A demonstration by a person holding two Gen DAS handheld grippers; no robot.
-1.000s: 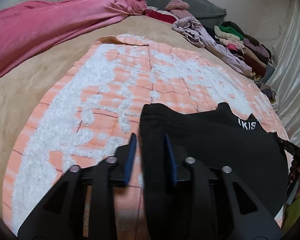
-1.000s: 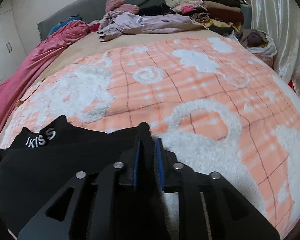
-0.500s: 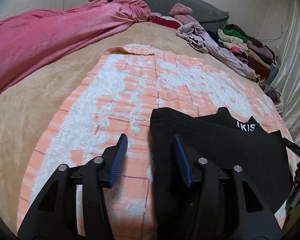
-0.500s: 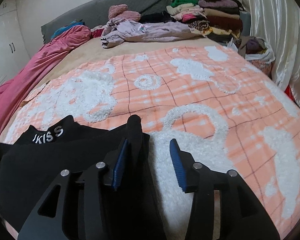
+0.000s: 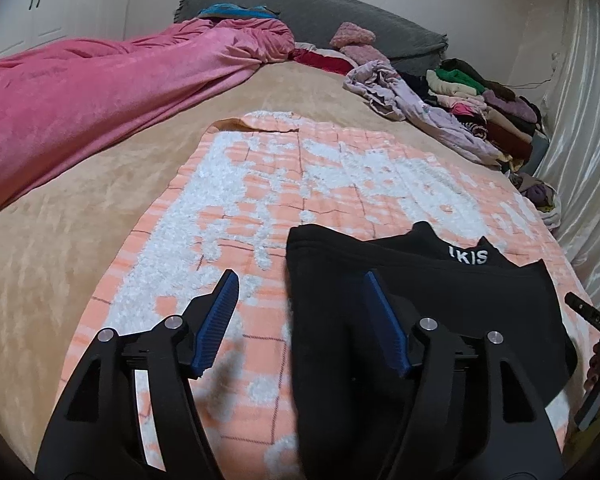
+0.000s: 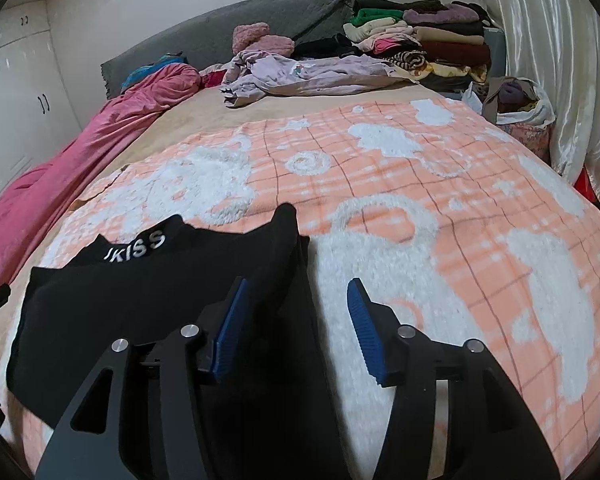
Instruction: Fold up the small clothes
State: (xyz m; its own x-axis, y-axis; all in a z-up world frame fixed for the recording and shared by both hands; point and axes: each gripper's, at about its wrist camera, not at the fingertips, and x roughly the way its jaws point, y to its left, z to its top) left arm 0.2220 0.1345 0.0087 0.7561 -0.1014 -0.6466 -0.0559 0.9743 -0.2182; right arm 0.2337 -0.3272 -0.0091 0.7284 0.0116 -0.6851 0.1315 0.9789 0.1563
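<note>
A black garment (image 5: pixel 440 312) with white lettering on its band lies flat on the orange and white blanket (image 5: pixel 320 184); it also shows in the right wrist view (image 6: pixel 152 296). My left gripper (image 5: pixel 300 288) is open and empty, raised above the garment's left edge. My right gripper (image 6: pixel 296 294) is open and empty, raised above the garment's right edge, with the blanket (image 6: pixel 440 208) beyond it.
A pink blanket (image 5: pixel 100 80) lies along the left of the bed. A lilac garment (image 6: pixel 300 76) and a pile of folded clothes (image 6: pixel 420 40) sit by the grey headboard (image 5: pixel 320 12). A bag of clothes (image 6: pixel 516 108) stands by the curtain.
Both grippers have opened and let go of the black garment's edges, then lifted and drawn back. The garment now lies flat on the blanket.
</note>
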